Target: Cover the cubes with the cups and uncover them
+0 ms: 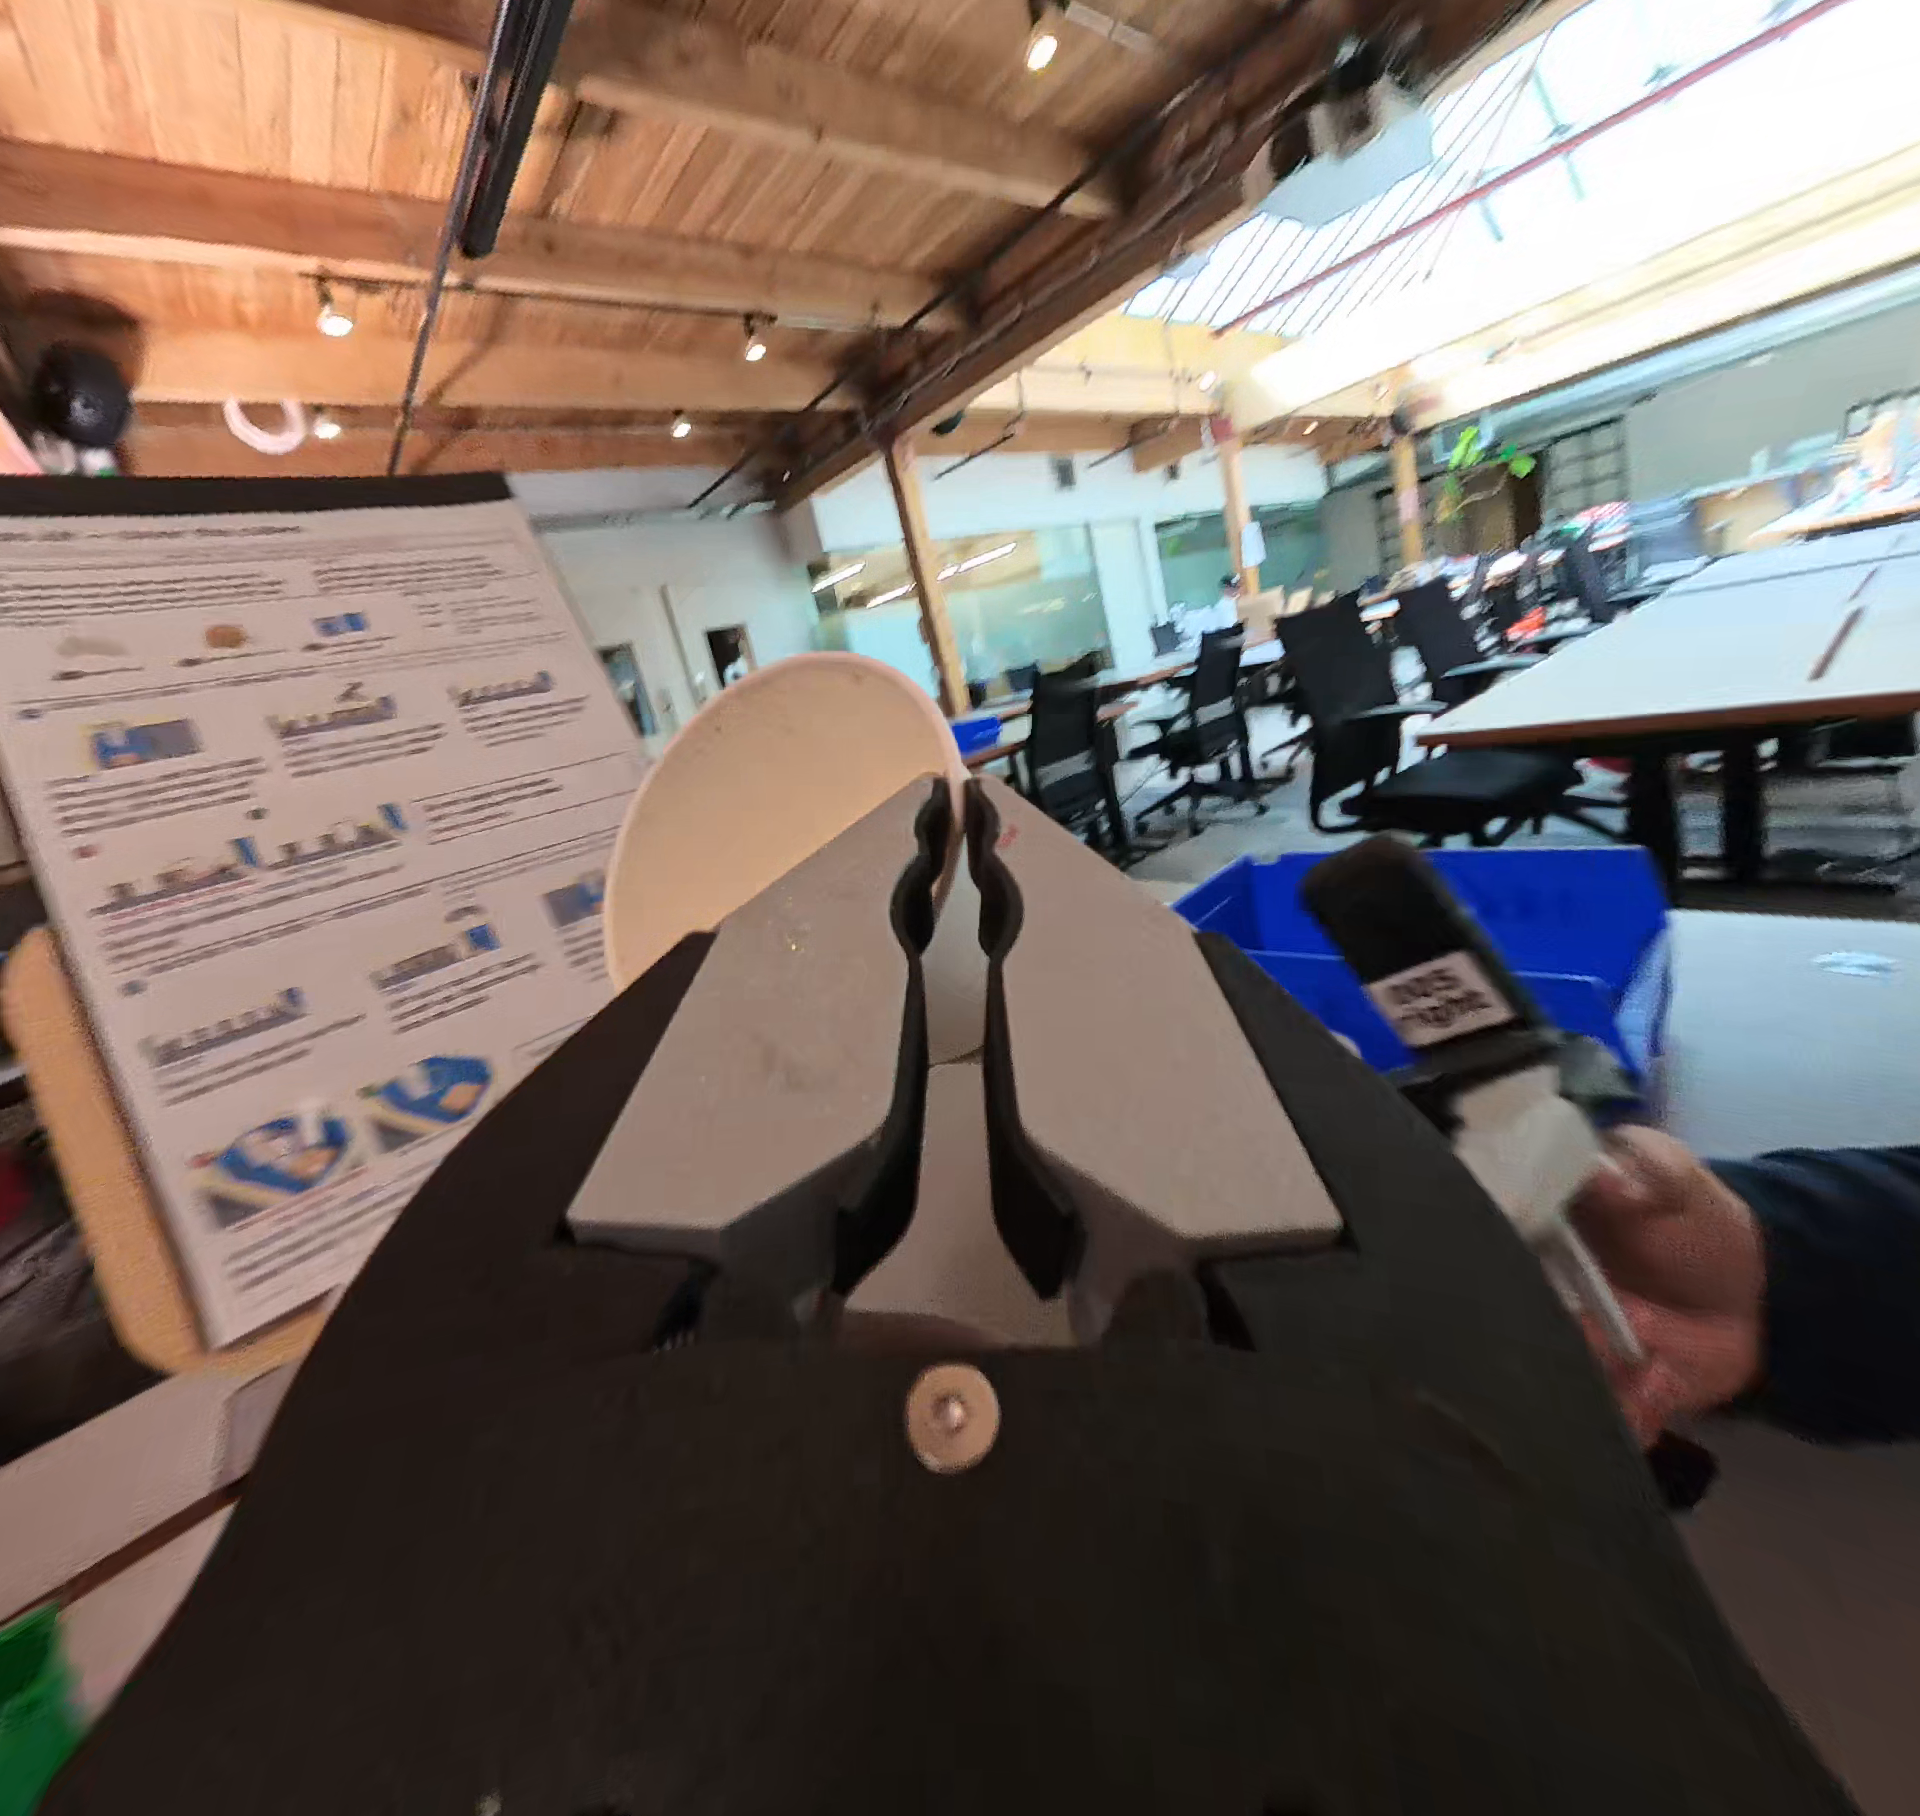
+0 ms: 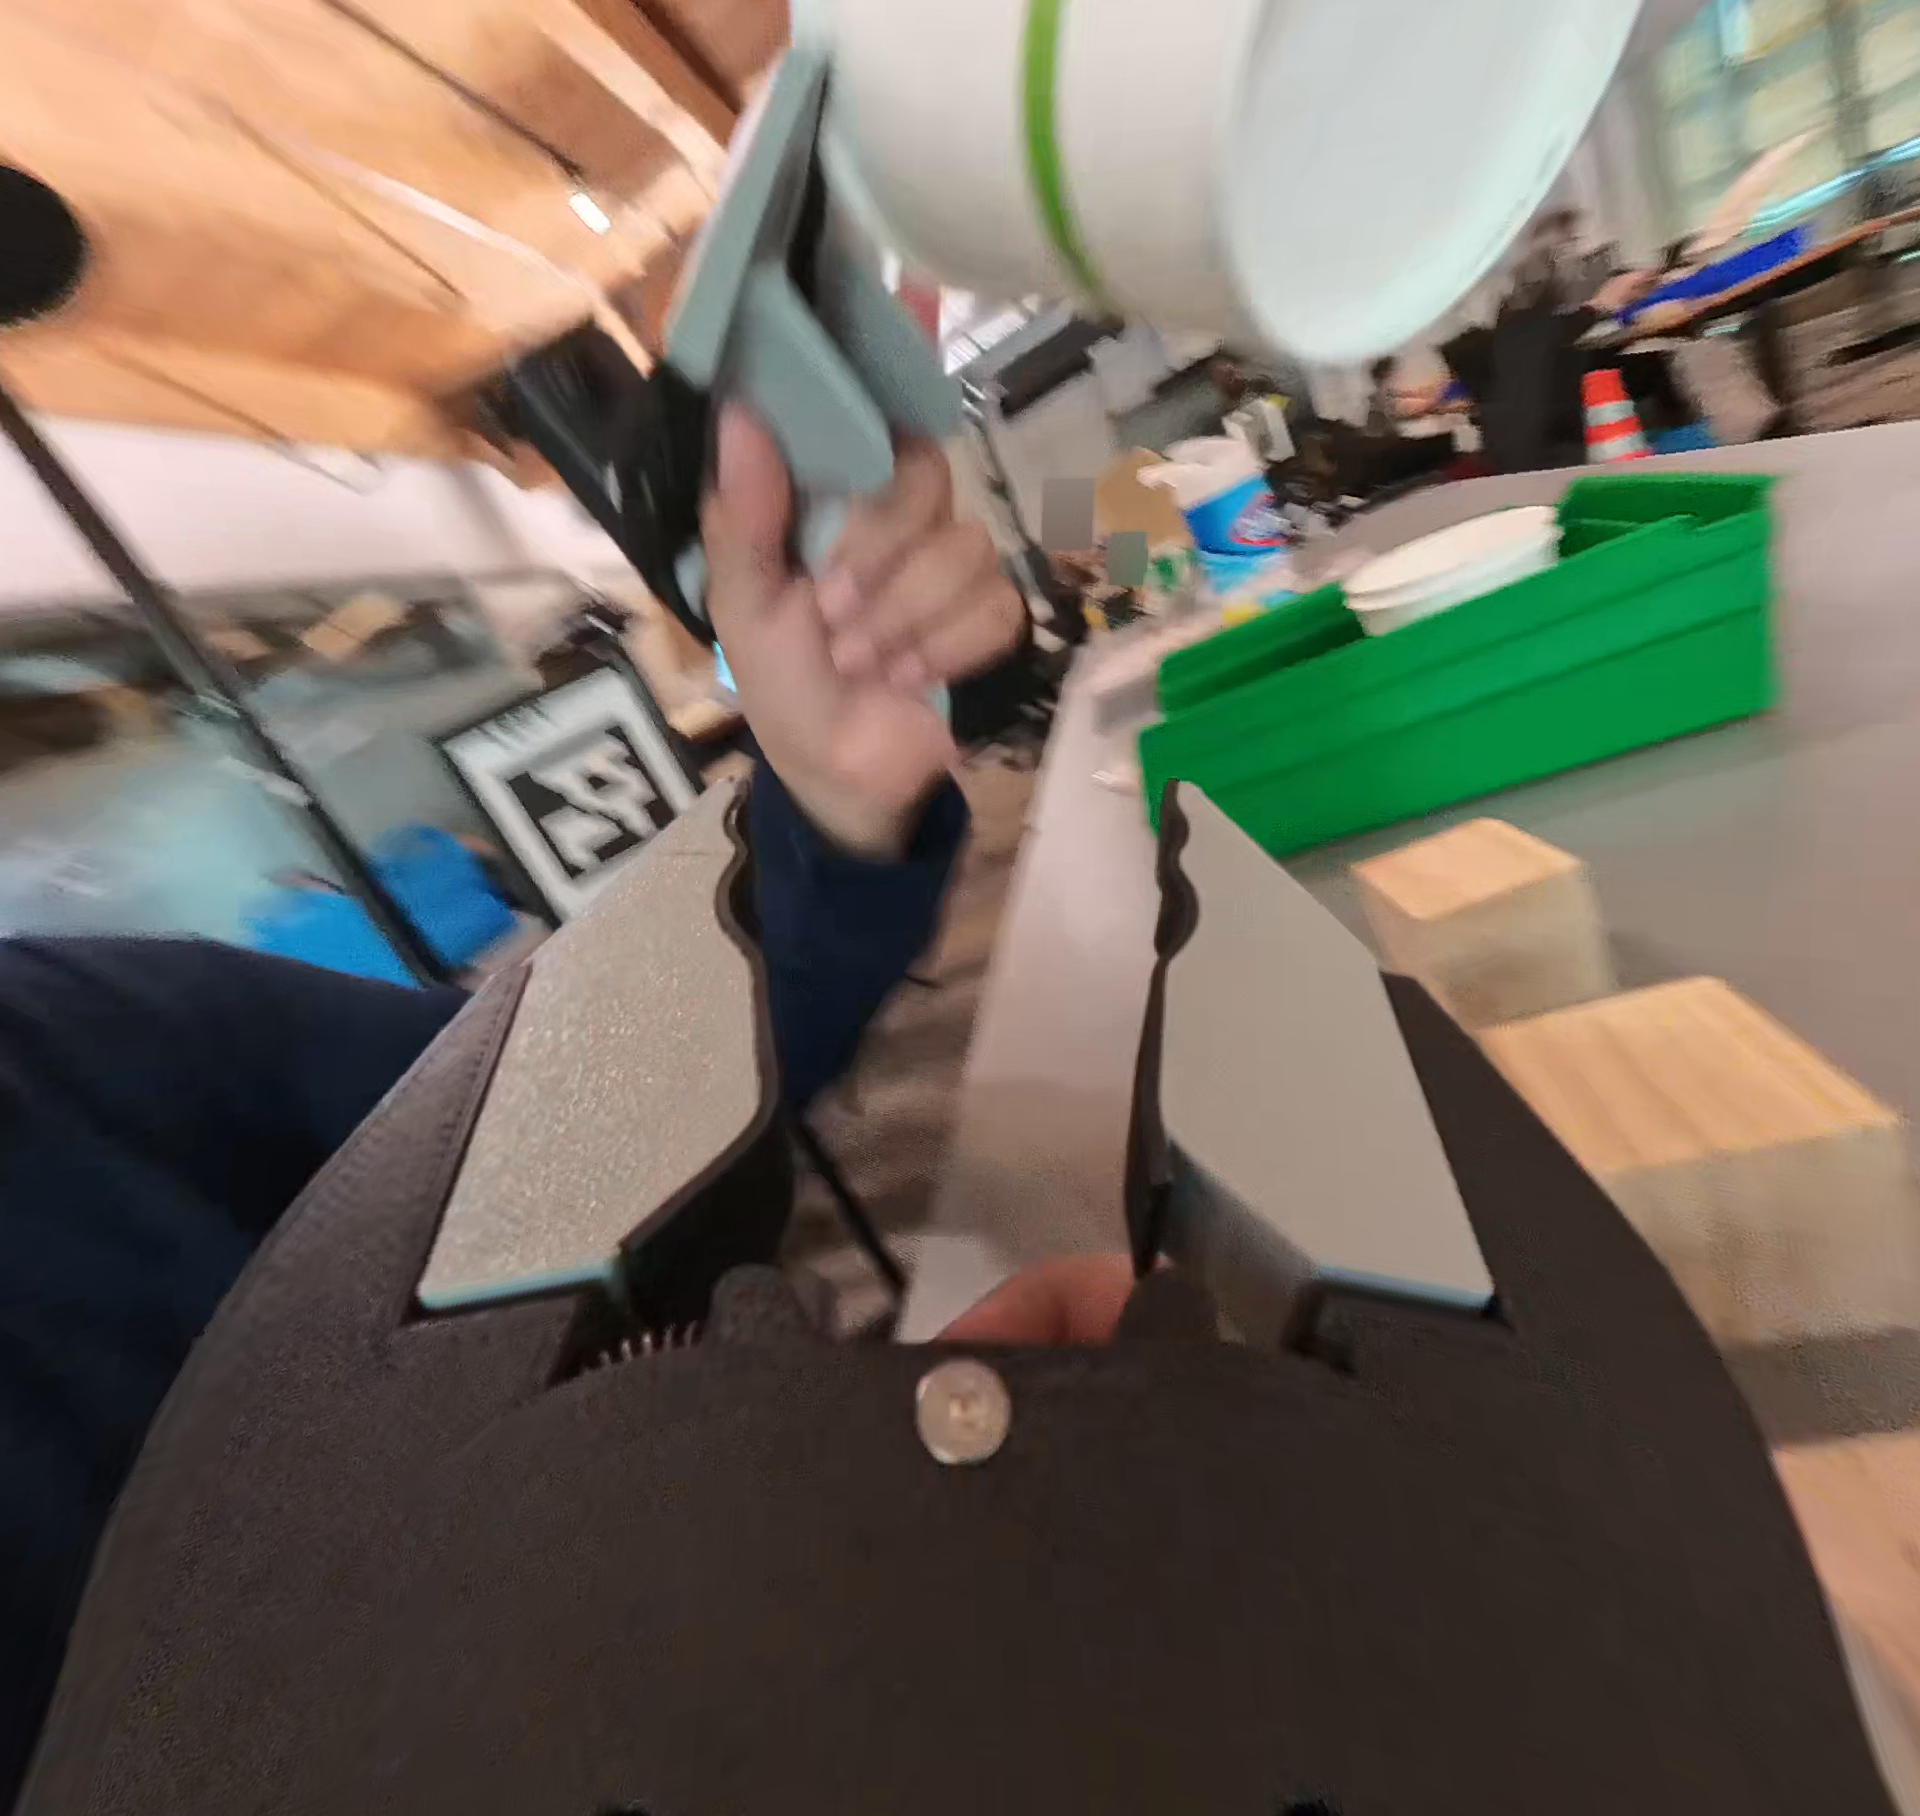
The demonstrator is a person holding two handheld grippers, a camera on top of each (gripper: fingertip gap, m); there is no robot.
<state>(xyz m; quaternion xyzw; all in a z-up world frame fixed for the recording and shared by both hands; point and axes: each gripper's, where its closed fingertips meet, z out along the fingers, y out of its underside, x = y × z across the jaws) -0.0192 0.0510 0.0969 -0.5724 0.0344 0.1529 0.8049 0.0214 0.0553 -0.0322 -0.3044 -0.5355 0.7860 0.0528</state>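
The white cup (image 2: 1195, 93) is pinched by its rim in the left hand-held gripper (image 1: 958, 810) and is kept raised high and tilted, probably so that the two wooden cubes (image 2: 1475, 919) stay uncovered near the desk (image 2: 1714, 831) edge. The right hand-held gripper (image 2: 951, 831) is held wide open with nothing between its fingers (it is pointed along the desk edge). More cups (image 2: 1455, 566) are stored in the green bin (image 2: 1455, 717).

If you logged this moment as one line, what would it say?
left jaws: shut on cup rim, cup raised | right jaws: open, empty | cubes: two uncovered on table
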